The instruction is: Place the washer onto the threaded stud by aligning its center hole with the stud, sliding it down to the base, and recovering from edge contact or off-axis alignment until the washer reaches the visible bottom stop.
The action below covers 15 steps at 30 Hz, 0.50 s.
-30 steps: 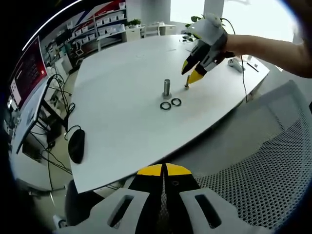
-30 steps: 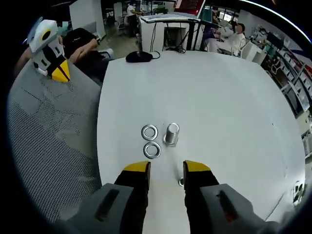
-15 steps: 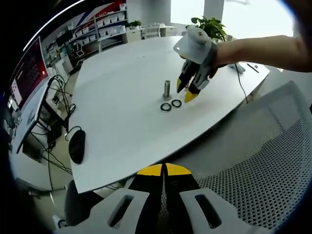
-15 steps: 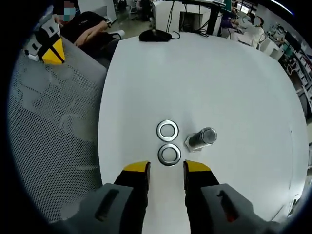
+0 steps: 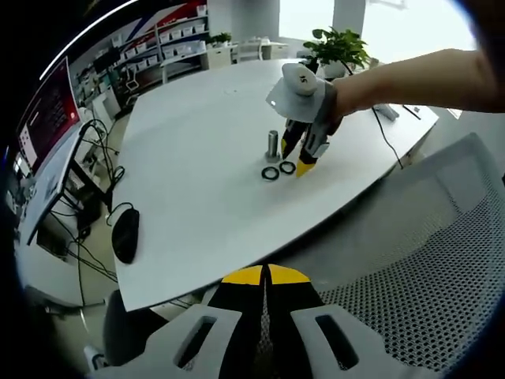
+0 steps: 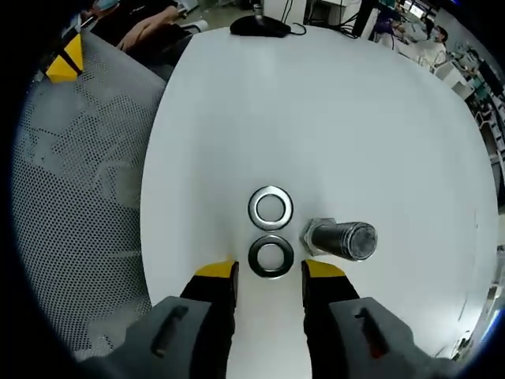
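Two metal washers lie side by side on the white table (image 6: 331, 110). The nearer washer (image 6: 271, 257) (image 5: 287, 167) sits just ahead of my right gripper (image 6: 270, 272) (image 5: 295, 160), between its open yellow fingertips and untouched. The second washer (image 6: 271, 207) (image 5: 271, 173) lies just beyond it. The threaded stud (image 6: 343, 239) (image 5: 273, 143) stands on its hex base beside them, bare. A hand holds the right gripper low over the table. My left gripper (image 5: 266, 276) hangs back above a mesh chair, jaws together with nothing in them; it appears far off as left gripper (image 6: 67, 59).
A grey mesh chair (image 5: 426, 260) (image 6: 71, 197) stands against the table's near edge. A black mouse (image 5: 124, 235) (image 6: 259, 26) and cables lie at one end. A potted plant (image 5: 339, 49) and a cable (image 5: 390, 130) are at the far side.
The right gripper has come down and in toward the washers, so the nearer washer now sits between its tips. The left gripper has stayed put.
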{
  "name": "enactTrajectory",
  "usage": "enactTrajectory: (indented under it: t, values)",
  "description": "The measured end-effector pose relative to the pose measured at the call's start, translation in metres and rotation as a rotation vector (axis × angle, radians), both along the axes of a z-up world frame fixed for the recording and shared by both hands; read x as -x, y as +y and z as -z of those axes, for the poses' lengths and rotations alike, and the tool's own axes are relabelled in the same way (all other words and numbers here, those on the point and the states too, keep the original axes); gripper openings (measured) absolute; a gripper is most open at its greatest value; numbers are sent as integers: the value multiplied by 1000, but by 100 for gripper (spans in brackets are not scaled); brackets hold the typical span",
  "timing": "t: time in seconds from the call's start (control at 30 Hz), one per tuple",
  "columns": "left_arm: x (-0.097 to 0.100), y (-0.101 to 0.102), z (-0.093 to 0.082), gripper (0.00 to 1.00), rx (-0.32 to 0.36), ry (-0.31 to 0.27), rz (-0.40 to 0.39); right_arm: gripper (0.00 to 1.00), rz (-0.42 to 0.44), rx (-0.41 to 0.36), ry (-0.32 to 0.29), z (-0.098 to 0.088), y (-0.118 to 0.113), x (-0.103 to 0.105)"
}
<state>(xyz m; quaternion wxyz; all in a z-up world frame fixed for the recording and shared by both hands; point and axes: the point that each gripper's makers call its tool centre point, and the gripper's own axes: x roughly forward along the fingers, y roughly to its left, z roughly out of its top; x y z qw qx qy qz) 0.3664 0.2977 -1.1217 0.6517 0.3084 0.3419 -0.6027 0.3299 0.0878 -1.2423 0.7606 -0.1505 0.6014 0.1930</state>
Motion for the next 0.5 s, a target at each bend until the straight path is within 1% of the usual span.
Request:
enactTrajectory:
  t: [0.07, 0.13, 0.2, 0.27, 0.33, 0.4, 0.5]
  values:
    - [-1, -1, 0, 0, 4, -1, 7, 32, -2, 5, 3, -3, 1, 1]
    - [-1, 0, 1, 0, 3, -1, 7, 32, -17, 11, 14, -2, 0, 1]
    - [-2, 0, 1, 0, 3, 0, 7, 31, -25, 16, 19, 1, -2, -3]
    - [-2, 0, 1, 0, 3, 0, 7, 31, -59, 25, 23, -4, 3, 2]
    - [-1, 0, 0, 0, 3, 0, 6, 31, -59, 24, 25, 0, 1, -2]
    - [0, 0, 0, 0, 6, -1, 5, 31, -72, 27, 28, -2, 2, 0]
    - [0, -1, -1, 0, 7, -1, 7, 30, -68, 33, 34, -3, 5, 1]
